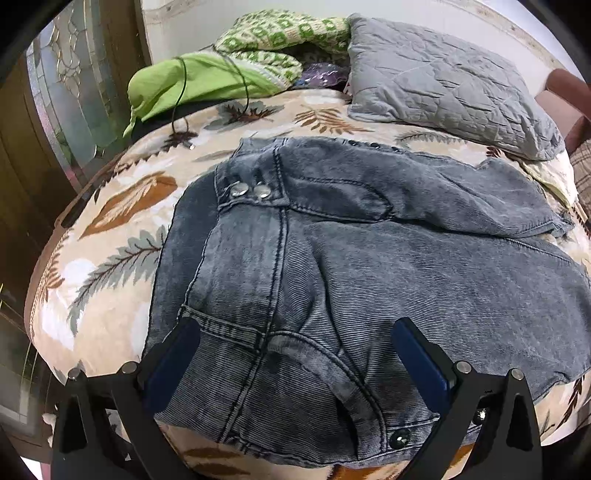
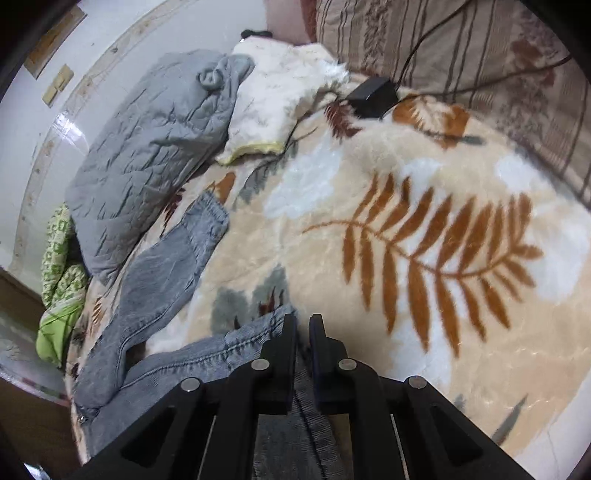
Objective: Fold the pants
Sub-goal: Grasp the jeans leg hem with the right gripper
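right gripper (image 2: 303,325) angled down, pinching pants (image 2: 155,280)

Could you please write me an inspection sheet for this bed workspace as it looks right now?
Surface: bed under a leaf-print blanket.
Job's things: grey jeans lying front up, waist end near the left gripper; one leg cuff by the grey quilt.
Clutter: grey quilt, green patterned bedding, white pillow, black box.
Grippers: left gripper open above the jeans' pocket area; right gripper shut on the other leg's denim.
Cables: dark cable across the green bedding; cables from the black box.
Surroundings: glass-panelled door, white wall, striped fabric.
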A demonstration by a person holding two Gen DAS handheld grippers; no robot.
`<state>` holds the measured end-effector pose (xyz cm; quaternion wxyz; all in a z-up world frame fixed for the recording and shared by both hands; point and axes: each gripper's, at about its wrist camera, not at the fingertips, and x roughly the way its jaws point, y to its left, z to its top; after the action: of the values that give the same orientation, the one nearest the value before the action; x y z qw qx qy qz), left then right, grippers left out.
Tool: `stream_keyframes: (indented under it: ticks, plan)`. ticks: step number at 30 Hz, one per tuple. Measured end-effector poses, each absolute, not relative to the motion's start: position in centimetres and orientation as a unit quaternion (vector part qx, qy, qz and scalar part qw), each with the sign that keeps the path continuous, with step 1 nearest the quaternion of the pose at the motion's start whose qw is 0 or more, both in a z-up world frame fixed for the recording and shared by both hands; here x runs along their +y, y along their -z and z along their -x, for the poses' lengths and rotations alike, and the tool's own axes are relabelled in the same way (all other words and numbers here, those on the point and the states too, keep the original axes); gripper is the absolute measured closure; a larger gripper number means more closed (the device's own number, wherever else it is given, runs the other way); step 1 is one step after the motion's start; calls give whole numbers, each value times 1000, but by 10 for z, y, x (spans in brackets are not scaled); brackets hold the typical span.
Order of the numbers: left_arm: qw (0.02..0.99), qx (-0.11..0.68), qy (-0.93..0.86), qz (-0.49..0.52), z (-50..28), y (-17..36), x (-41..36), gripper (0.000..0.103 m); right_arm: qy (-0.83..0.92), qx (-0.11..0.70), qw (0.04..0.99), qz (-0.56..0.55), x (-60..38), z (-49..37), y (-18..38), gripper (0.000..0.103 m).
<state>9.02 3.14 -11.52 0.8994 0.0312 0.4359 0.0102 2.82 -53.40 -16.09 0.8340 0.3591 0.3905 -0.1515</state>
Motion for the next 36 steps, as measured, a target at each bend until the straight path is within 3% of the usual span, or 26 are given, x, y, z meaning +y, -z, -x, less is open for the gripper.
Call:
stream_keyframes:
  ticks: [15, 18, 21, 22, 23, 24, 27, 31, 34, 36]
  plan:
    - [914, 400, 5, -64, -83, 105, 21, 0, 145, 407, 836, -338, -527, -26, 158, 95]
    - [914, 400, 7, -63, -84, 105, 20, 0, 151, 359, 861, -326, -524, -12, 139, 95]
    - [914, 400, 8, -61, -84, 106, 20, 0, 158, 220, 926, -264, -503, 23, 92, 94]
    - [914, 400, 8, -62, -85, 106, 19, 0, 146, 174, 942, -247, -495, 34, 81, 80]
    - [914, 400, 8, -63, -85, 106, 19, 0, 138, 145, 953, -229, -489, 41, 74, 29]
    - [914, 400, 9, -65, -86, 107, 18, 0, 146, 131, 956, -218, -485, 44, 72, 0]
    - [914, 399, 11, -71, -86, 107, 15, 0, 161, 138, 948, -237, -490, 37, 82, 0]
    - [915, 398, 8, -71, -87, 106, 16, 0, 139, 281, 897, -311, -516, 0, 122, 2]
    - [914, 401, 6, -67, -88, 107, 18, 0, 107, 338, 872, -336, -523, -15, 146, 24]
    - [913, 402, 6, -69, -88, 108, 17, 0, 92, 358, 861, -350, -525, -21, 155, 31]
